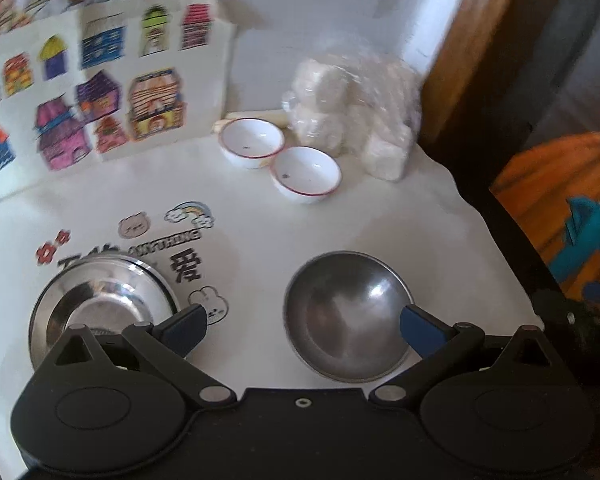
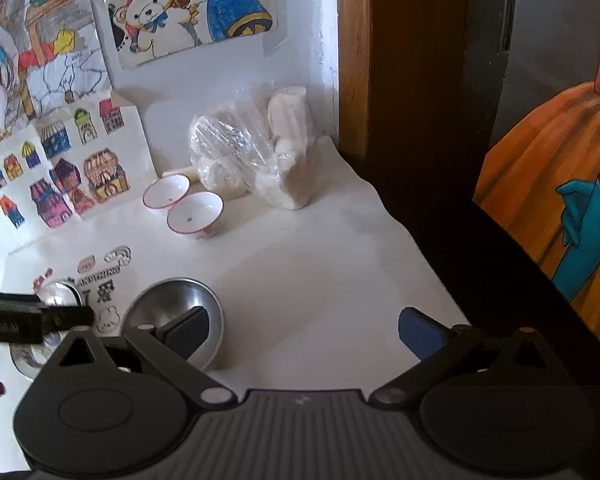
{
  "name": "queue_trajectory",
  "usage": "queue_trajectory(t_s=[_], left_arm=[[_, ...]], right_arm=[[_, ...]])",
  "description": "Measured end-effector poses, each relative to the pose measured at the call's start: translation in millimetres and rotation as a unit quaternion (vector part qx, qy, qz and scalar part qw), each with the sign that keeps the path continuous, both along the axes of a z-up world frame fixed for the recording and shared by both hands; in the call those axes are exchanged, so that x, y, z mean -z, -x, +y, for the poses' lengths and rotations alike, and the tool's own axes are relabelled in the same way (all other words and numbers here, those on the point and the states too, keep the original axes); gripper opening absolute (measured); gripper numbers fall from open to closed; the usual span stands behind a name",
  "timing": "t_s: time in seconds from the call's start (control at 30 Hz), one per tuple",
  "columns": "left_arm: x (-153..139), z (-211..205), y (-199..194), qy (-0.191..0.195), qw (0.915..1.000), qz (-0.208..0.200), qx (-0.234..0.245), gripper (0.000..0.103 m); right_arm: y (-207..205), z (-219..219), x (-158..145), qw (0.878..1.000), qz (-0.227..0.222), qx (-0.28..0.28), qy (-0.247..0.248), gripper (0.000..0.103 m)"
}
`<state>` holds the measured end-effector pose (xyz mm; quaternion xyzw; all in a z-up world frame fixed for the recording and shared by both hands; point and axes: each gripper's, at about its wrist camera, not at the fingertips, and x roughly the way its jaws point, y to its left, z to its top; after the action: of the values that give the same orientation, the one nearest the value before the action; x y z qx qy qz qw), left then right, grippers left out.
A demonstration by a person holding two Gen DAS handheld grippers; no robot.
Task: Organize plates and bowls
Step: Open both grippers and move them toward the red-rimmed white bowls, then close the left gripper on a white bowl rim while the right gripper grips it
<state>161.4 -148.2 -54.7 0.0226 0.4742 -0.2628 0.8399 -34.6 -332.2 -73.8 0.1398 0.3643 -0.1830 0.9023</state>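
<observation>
Desk (image 1: 340, 224), white-covered, printed with cartoon stickers and lettering (image 1: 172, 248) near its front left. Item one: steel bowl (image 1: 346, 316), upright and empty, at front centre of the desk. Item two: a second steel bowl (image 1: 100, 308), shinier, stood to its left, well apart, over the edge of the lettering. Items three and four: two small white bowls with red rims, the rear one (image 1: 252, 142) and the front one (image 1: 306, 174) touching or nearly so, set toward the back of the desk. Behind them lay a clear plastic bag of pale lumps (image 1: 352, 112) near the wooden door frame (image 2: 354, 56). Coloured drawings of houses (image 1: 100, 92) leaned against the wall. Left tool (image 1: 302, 328): jaws spread wide, nothing between them, above the steel bowls. Right tool (image 2: 302, 330): jaws likewise wide and empty, over bare desk right of the first steel bowl.
</observation>
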Motion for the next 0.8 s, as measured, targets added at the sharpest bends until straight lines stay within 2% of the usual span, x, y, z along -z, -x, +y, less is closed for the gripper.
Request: queue_trajectory(t_s=[0.1, 0.23, 0.33, 0.6, 0.8], left_arm=[[7.4, -0.2, -7.1, 0.006, 0.9995, 0.015, -0.027, 0.102], [24.1, -11.3, -18.6, -0.009, 0.9981, 0.042, -0.045, 0.102], [31.7, -23.2, -35.8, -0.030, 0.9962, 0.052, -0.063, 0.102], [46.8, -76.2, -108.5, -0.109, 0.9895, 0.033, -0.090, 0.102], [73.4, -92.9, -159.3, -0.112, 0.9811, 0.061, -0.146, 0.102]], right_arm=[[-4.8, -3.1, -1.0, 1.000, 0.020, -0.012, 0.010, 0.103], [-26.2, -14.4, 9.7, 0.998, 0.046, -0.041, 0.006, 0.103], [-51.3, -29.0, 23.4, 0.997, 0.049, -0.065, -0.010, 0.103], [-127.1, -65.9, 57.4, 0.990, 0.051, -0.123, -0.050, 0.103], [-184.1, -74.0, 73.3, 0.981, 0.058, -0.166, -0.084, 0.103]])
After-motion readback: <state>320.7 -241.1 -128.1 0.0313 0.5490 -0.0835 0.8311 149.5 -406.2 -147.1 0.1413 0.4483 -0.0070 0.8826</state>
